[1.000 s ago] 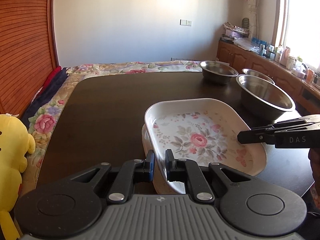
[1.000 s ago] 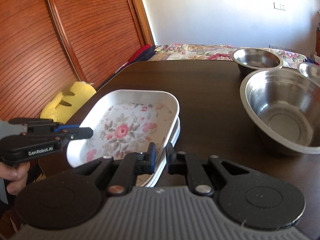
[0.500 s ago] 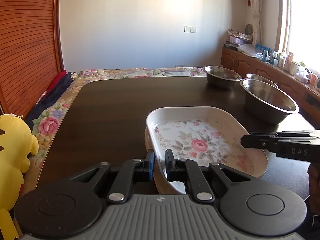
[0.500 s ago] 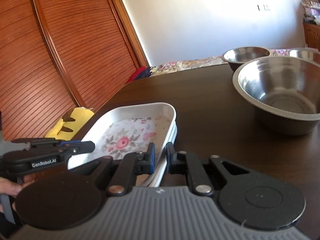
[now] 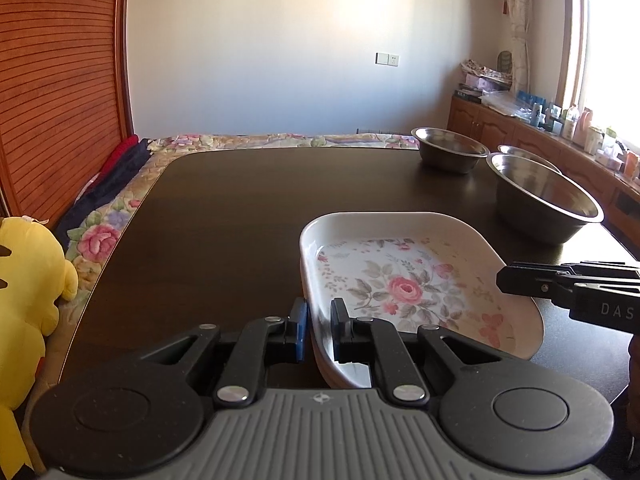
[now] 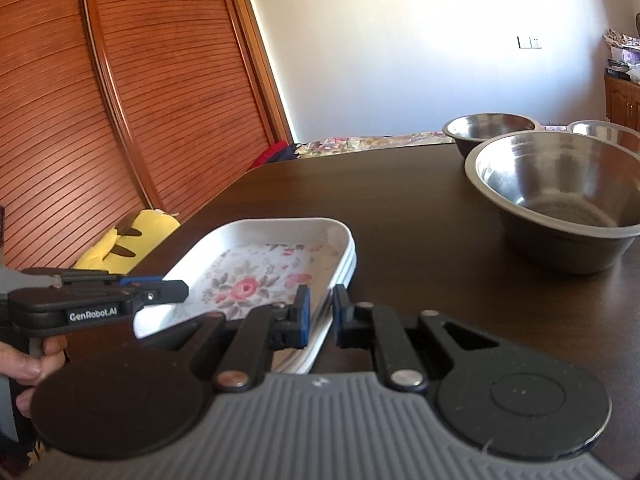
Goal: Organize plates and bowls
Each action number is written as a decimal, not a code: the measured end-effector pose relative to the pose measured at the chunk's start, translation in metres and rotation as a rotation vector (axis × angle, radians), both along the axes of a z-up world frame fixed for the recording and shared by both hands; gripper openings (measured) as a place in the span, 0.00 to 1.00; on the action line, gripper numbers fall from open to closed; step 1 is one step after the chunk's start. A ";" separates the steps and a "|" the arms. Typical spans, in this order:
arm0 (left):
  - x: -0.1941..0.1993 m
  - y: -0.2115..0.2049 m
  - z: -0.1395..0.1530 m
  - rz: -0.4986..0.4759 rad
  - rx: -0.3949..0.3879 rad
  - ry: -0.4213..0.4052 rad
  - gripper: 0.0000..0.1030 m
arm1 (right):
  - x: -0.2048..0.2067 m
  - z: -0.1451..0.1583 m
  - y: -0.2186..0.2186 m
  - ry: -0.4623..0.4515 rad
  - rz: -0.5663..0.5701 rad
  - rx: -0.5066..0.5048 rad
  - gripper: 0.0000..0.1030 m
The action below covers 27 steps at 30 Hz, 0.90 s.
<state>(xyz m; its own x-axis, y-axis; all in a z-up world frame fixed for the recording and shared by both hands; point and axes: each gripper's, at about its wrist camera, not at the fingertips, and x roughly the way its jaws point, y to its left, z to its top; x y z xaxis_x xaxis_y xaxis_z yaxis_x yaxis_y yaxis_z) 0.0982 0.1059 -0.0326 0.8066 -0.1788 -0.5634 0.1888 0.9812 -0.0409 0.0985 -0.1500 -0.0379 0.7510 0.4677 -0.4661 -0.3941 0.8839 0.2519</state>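
A stack of white rectangular plates with a rose pattern [image 5: 404, 280] lies on the dark table [image 5: 240, 208]; it also shows in the right wrist view [image 6: 256, 276]. My left gripper [image 5: 319, 330] is shut on the stack's near left rim. My right gripper [image 6: 320, 316] is shut on the stack's right rim. Each gripper shows in the other's view, the right one [image 5: 568, 288] and the left one [image 6: 104, 300]. A large steel bowl [image 6: 560, 196] and two smaller steel bowls [image 6: 490, 128] stand behind on the right.
A yellow plush toy [image 5: 24, 292] sits off the table's left edge on a floral bedspread [image 5: 100, 236]. A wooden slatted wall [image 6: 100, 120] stands at left. A cluttered wooden sideboard [image 5: 560, 132] runs under the window at right.
Both cameras have tilted up and drawn lower toward table level. Both grippers keep their hold on the plate stack, which stays in place between them.
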 end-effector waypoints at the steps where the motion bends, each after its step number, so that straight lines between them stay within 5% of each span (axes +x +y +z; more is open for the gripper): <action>1: 0.000 0.000 0.000 0.000 -0.001 0.000 0.12 | -0.002 -0.001 0.001 -0.004 -0.001 -0.003 0.13; 14: 0.000 0.001 0.001 0.003 -0.011 0.001 0.12 | -0.007 -0.002 0.003 -0.026 -0.001 -0.016 0.13; 24: -0.004 0.002 0.011 0.015 0.002 -0.033 0.37 | -0.008 0.006 -0.008 -0.038 -0.026 0.029 0.14; 27: -0.008 -0.004 0.018 0.004 0.013 -0.058 0.52 | -0.012 0.010 -0.012 -0.055 -0.035 0.036 0.14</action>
<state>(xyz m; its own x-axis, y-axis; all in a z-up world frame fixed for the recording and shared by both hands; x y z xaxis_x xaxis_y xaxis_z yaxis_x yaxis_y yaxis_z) 0.0903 0.1019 -0.0147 0.8387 -0.1681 -0.5180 0.1864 0.9823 -0.0171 0.0865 -0.1624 -0.0276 0.7915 0.4561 -0.4068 -0.3771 0.8883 0.2622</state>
